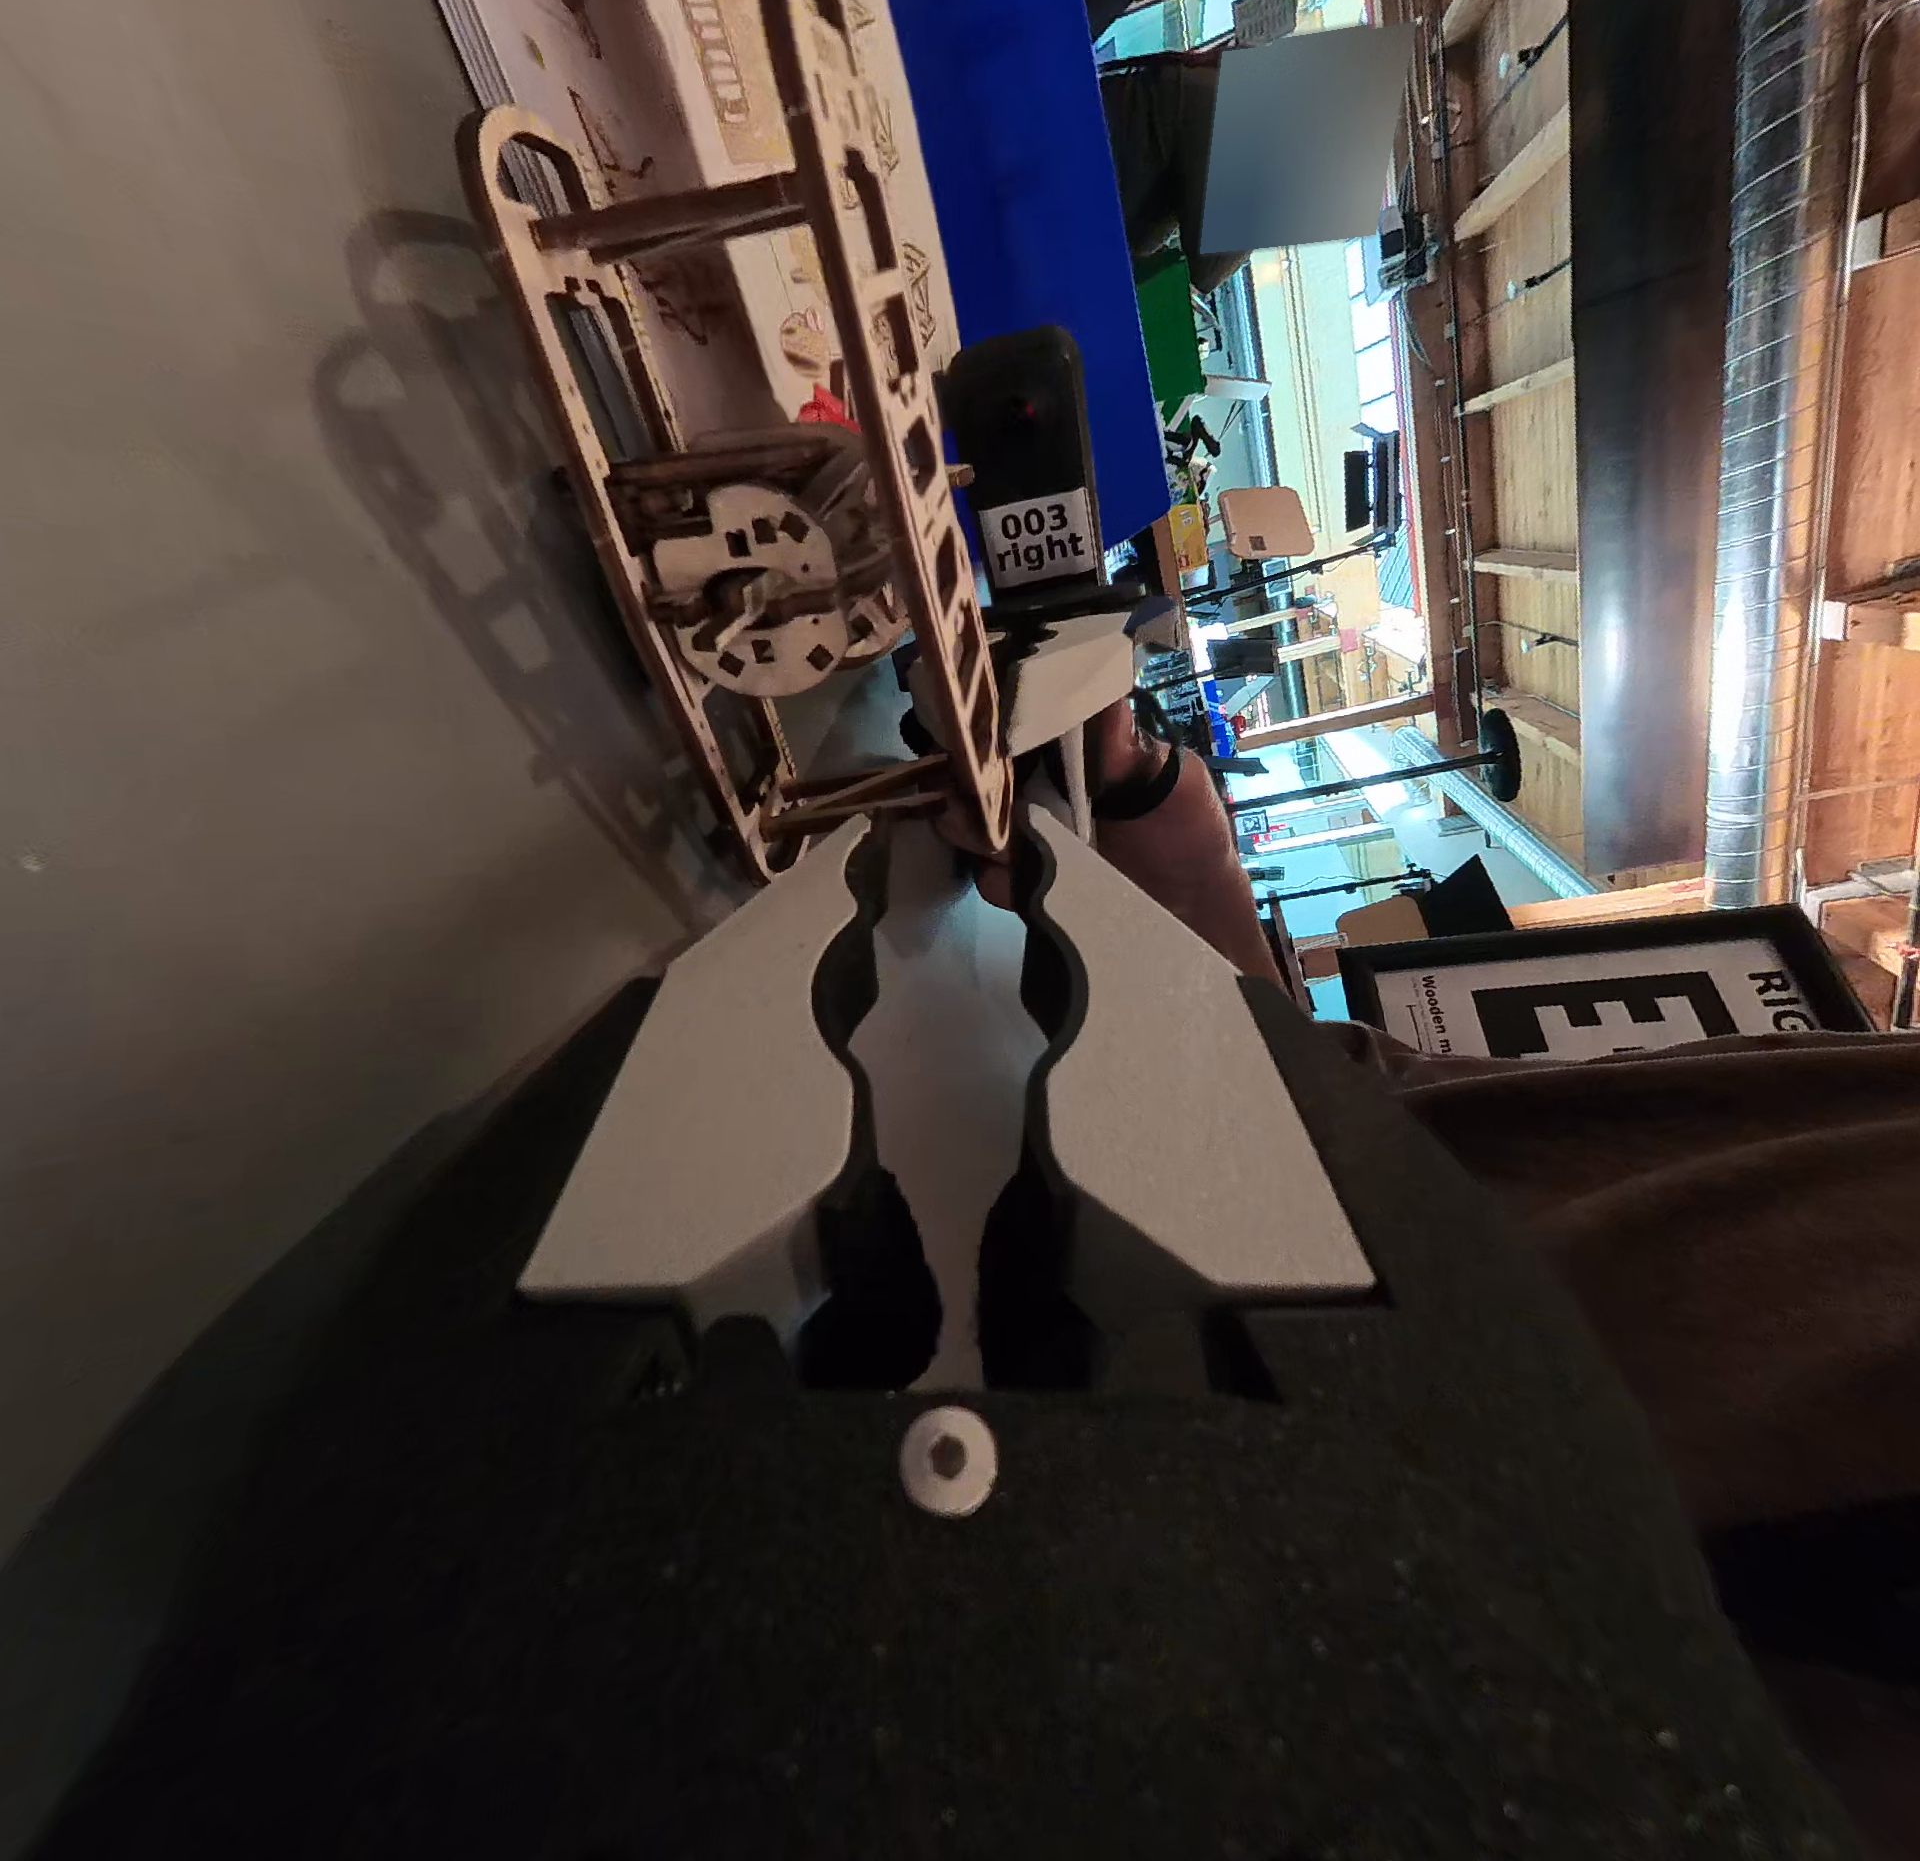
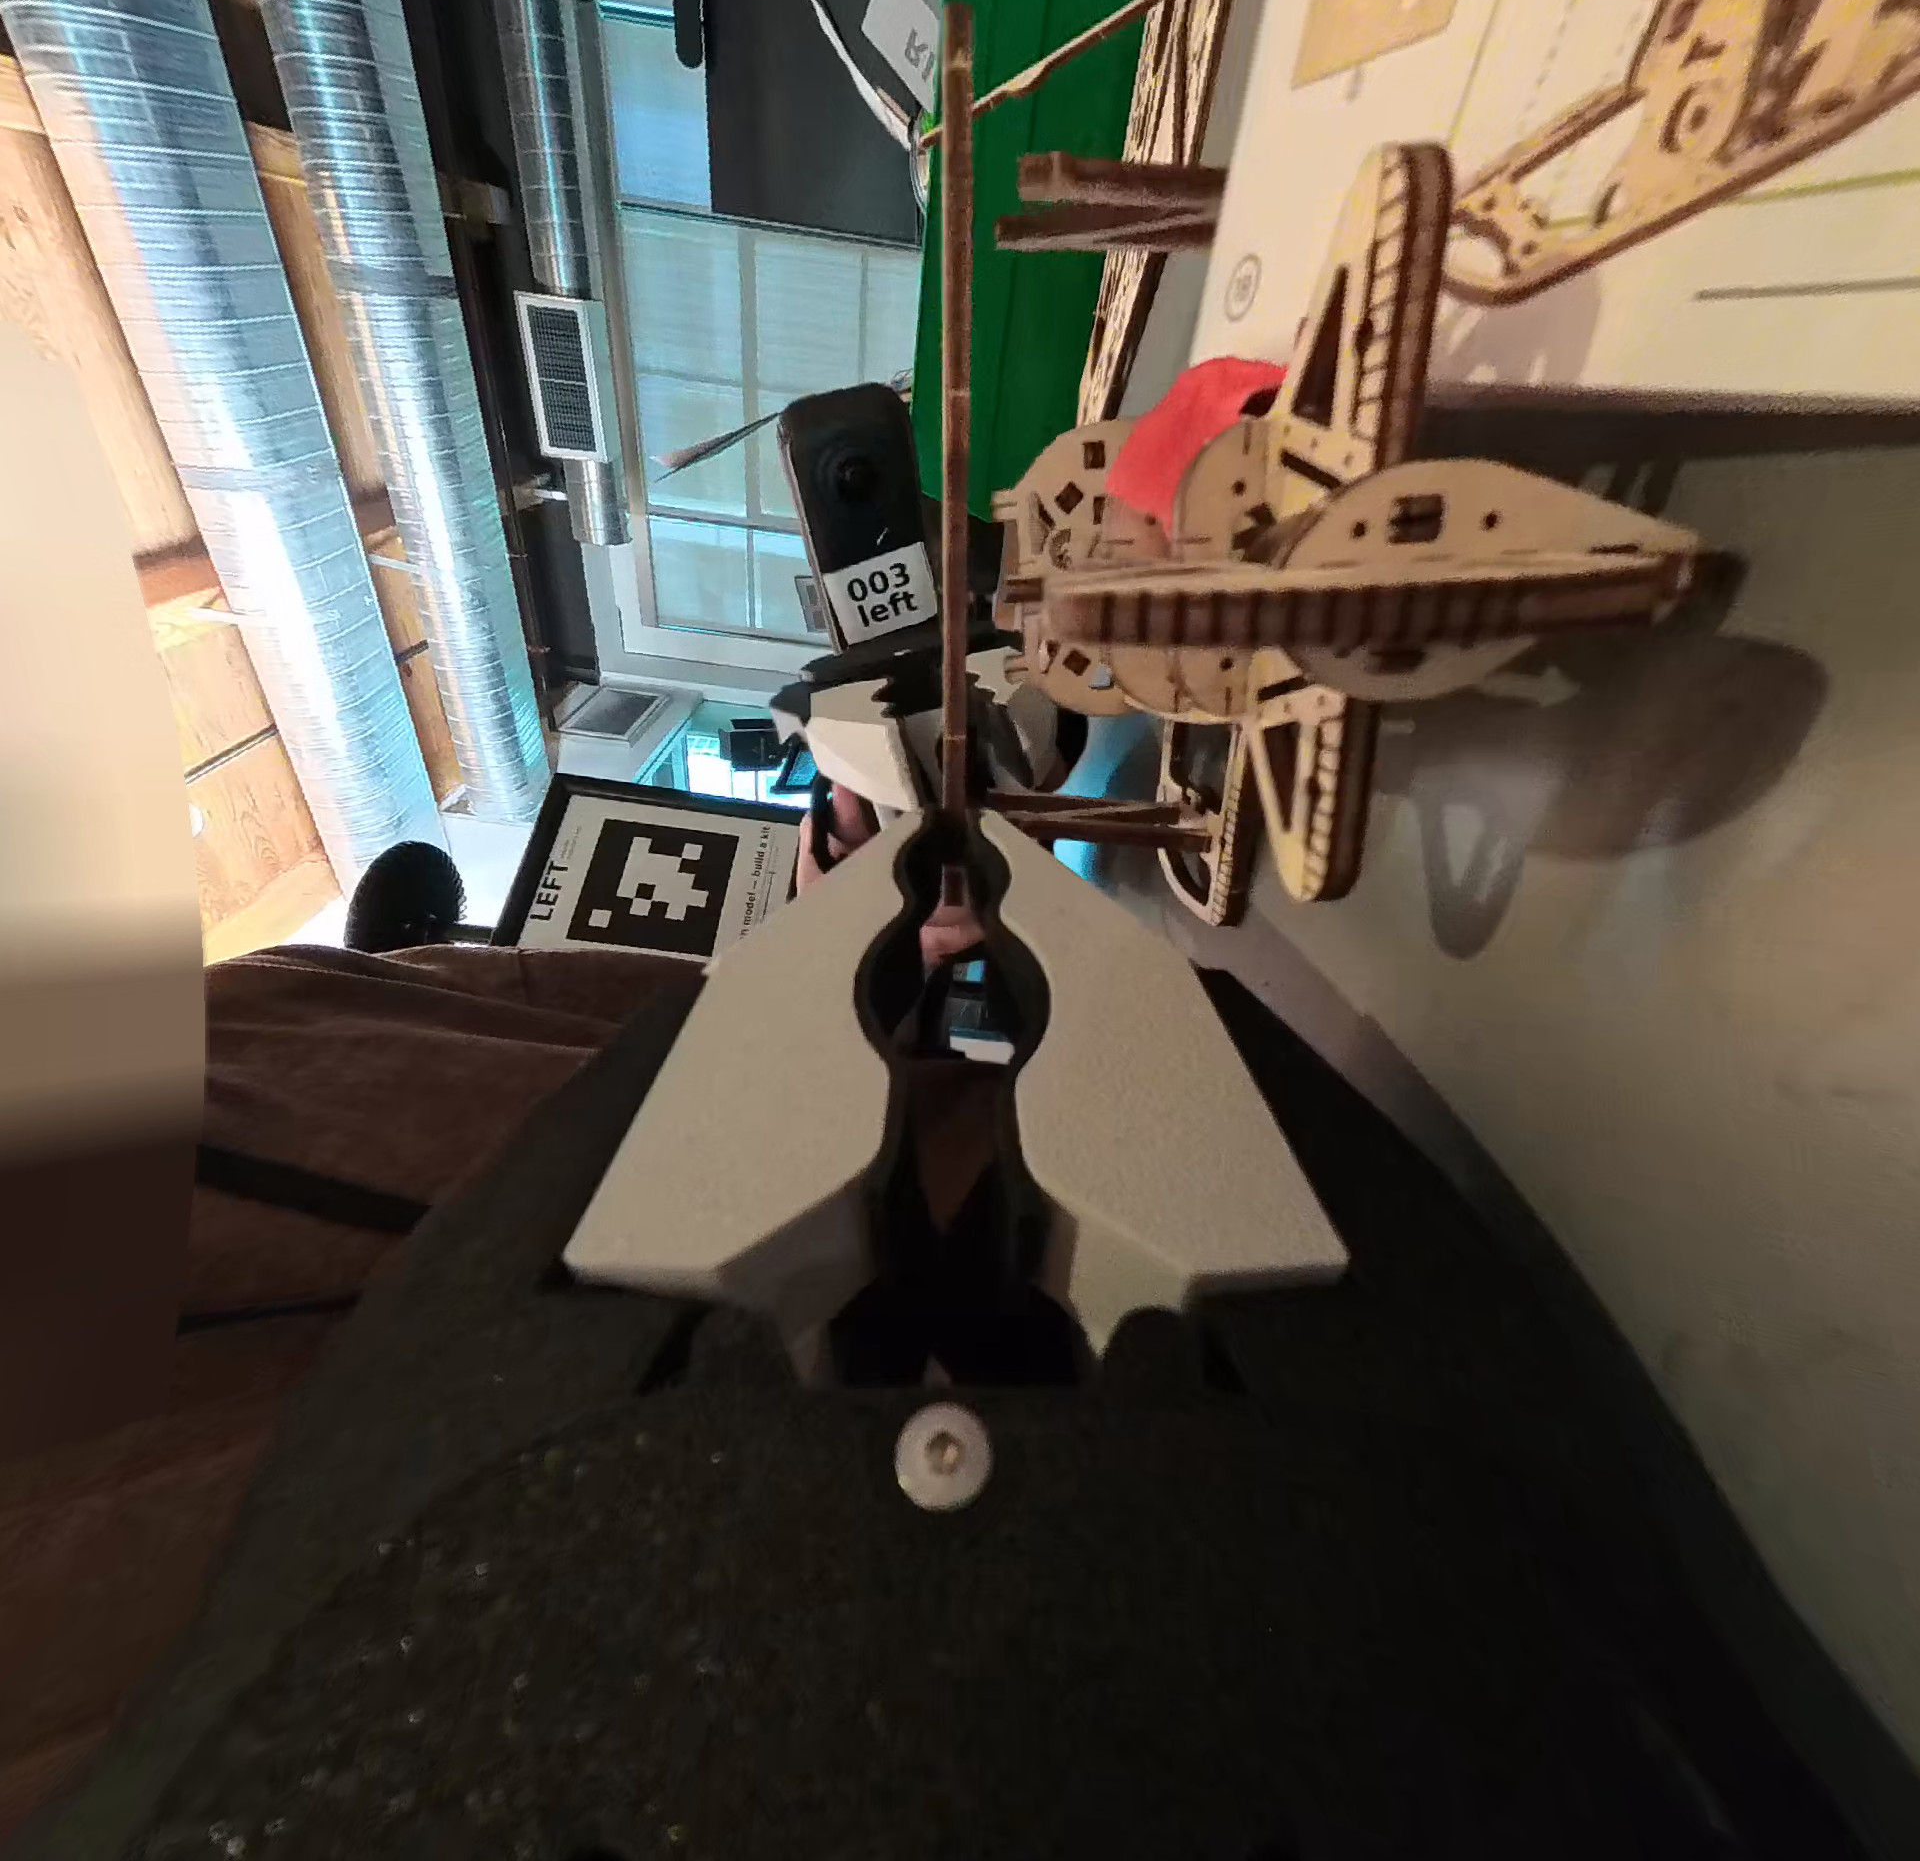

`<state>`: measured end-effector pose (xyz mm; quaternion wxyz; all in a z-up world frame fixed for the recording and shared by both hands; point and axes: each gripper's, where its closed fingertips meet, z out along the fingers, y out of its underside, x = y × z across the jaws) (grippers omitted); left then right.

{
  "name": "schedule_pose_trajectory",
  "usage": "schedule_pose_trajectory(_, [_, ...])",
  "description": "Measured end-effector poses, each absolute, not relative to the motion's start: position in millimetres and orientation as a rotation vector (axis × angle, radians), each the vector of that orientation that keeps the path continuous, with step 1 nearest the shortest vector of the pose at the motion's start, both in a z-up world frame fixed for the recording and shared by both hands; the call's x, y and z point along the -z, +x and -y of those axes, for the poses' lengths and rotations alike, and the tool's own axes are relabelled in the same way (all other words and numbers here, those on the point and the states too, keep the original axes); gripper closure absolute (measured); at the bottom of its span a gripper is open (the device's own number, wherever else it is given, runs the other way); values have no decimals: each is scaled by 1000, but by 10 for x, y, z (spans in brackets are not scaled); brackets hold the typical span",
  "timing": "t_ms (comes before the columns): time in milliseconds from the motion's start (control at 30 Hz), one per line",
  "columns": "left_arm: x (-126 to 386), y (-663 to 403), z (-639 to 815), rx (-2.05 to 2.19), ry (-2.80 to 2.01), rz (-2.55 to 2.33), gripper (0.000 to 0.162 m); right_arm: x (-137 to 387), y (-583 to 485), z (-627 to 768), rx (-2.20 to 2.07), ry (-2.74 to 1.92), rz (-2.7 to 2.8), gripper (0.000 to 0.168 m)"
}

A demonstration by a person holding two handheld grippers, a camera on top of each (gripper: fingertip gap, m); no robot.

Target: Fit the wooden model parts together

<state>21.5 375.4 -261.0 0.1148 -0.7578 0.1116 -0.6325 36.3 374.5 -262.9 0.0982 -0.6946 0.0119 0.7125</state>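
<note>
Wooden model [image 1: 727,523], pale laser-cut plywood with slotted side plates, dark rungs and a round hub, sits on the grey table [image 1: 208,668] beside printed instruction sheets [image 2: 1558,66]. Left gripper [image 1: 951,845]: fingers narrowly apart, tips pinching the near end of the model's upper side plate [image 1: 914,461]. Right gripper [image 2: 951,835]: nearly closed, clamping that thin plate edge-on; ducts and timber ceiling beyond.

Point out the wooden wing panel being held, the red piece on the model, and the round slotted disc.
wooden wing panel [image 1: 883,284], left wrist view, on its slotted flat face.
red piece [image 2: 1179,440], right wrist view, on its middle.
round slotted disc [image 1: 753,590], left wrist view, on its pale face.
</note>
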Motion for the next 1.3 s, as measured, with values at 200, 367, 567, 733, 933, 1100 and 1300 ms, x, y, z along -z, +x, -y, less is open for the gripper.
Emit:
schedule_pose_trajectory(200, [2672,182,-3778,1779,-2256,-378,149,2625,415,-3791,-2051,-2058,-49,166])
schedule_pose_trajectory(367, [2746,193,-3727,1723,-2304,-467,162,2639,422,-3777,-2016,-2076,-36,166])
schedule_pose_trajectory(567, [2747,170,-3687,1636,-2314,-564,162,2648,395,-3768,-1987,-2081,-12,166])
schedule_pose_trajectory(733, [2772,178,-3666,1544,-2270,-726,162,2646,384,-3749,-1991,-2076,-9,166])
schedule_pose_trajectory(933, [2862,117,-3709,1119,-2062,-1201,141,2658,371,-3764,-2007,-2076,-29,166])
schedule_pose_trajectory(1100, [2798,188,-3713,998,-1836,-1448,147,2657,370,-3772,-2012,-2074,-40,166])
schedule_pose_trajectory(1300, [2823,318,-3750,926,-1717,-1501,149,2650,409,-3810,-2022,-2067,-73,166])
